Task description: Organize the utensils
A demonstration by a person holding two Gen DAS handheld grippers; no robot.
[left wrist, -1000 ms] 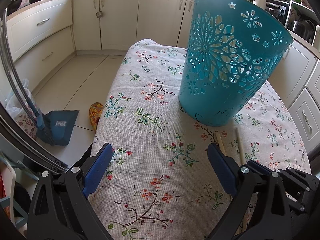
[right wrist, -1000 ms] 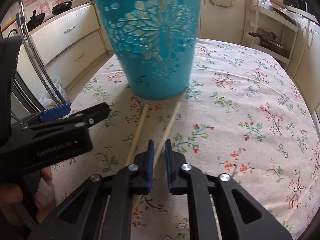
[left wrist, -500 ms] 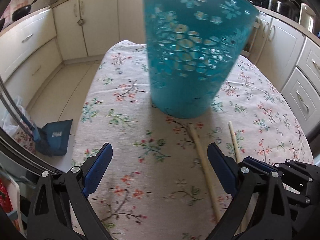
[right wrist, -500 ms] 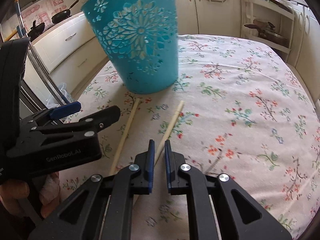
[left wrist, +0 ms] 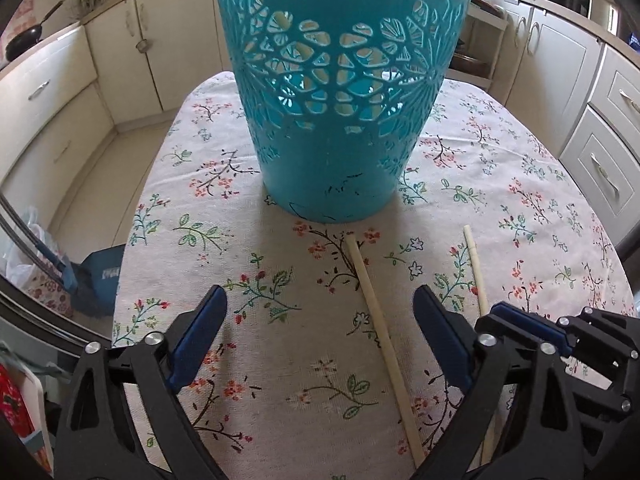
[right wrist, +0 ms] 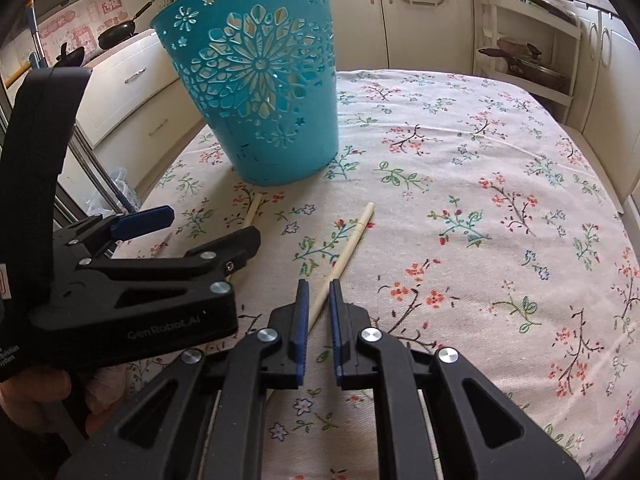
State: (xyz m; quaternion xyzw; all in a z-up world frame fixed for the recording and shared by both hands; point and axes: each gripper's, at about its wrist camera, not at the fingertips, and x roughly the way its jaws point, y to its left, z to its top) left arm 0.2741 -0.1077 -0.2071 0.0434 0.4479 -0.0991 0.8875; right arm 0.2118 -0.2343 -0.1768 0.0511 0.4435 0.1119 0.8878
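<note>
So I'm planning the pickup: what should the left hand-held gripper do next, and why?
Probably lower the left hand-held gripper, whose jaws are closing, onto the left chopstick. That stick lies flat on the tablecloth between its pads, untouched, with the teal basket upright just beyond.

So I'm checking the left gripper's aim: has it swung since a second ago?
Yes. In its own view the teal basket has slid from upper right to centre, and one chopstick now lies between the closing left gripper jaws.
</note>
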